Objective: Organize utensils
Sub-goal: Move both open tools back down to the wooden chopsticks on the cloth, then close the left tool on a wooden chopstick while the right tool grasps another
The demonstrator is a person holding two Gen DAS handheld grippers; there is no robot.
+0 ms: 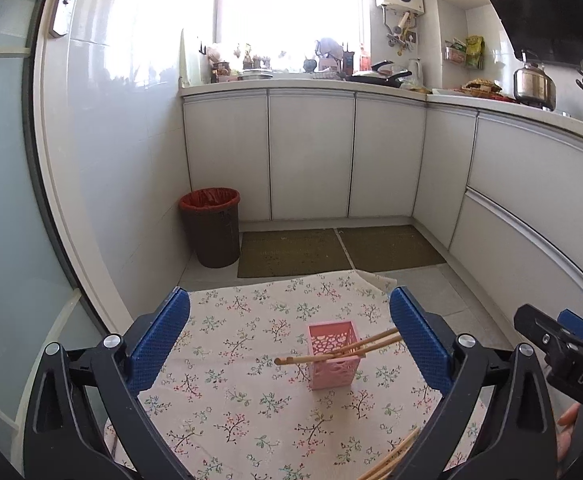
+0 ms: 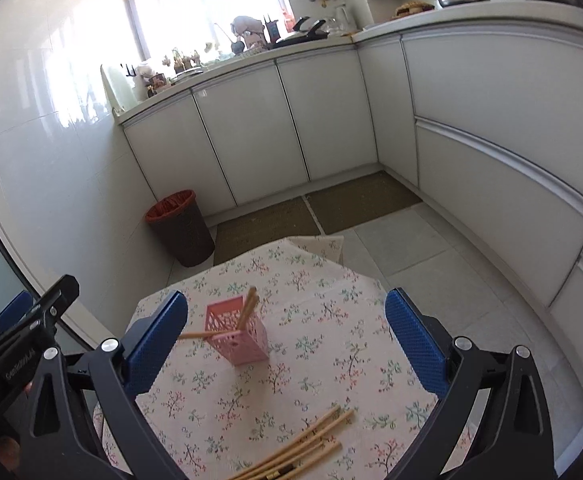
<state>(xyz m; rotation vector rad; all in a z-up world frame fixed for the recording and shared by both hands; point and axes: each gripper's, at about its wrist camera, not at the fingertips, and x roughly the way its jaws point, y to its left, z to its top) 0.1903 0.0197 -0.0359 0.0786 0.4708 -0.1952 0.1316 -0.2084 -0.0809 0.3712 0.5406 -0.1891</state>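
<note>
My left gripper [image 1: 290,340] stands with its jaws spread wide and nothing between the blue pads [image 1: 162,340]; it grips no utensil. My right gripper [image 2: 287,340] is in the same released condition, jaws fully apart, pads clear of everything.

Ahead of both grippers, the pink holder [image 2: 237,330] stands upright on the floral tablecloth [image 2: 331,320]. Three chopsticks [image 2: 247,312] are already in it: in the right wrist view two lean up out of the far side and one lies almost level across the rim, its tip projecting toward the left gripper. That one appears poorly seated and may need correcting.

Near the table edge, close under the right gripper, a loose bundle of chopsticks [image 2: 307,446] lies flat on the cloth, well apart from the holder. The count is hard to tell; several at least.

Assessment: the task is partly done. Remaining work is to pick up the loose bundle and insert it into the holder.
</note>
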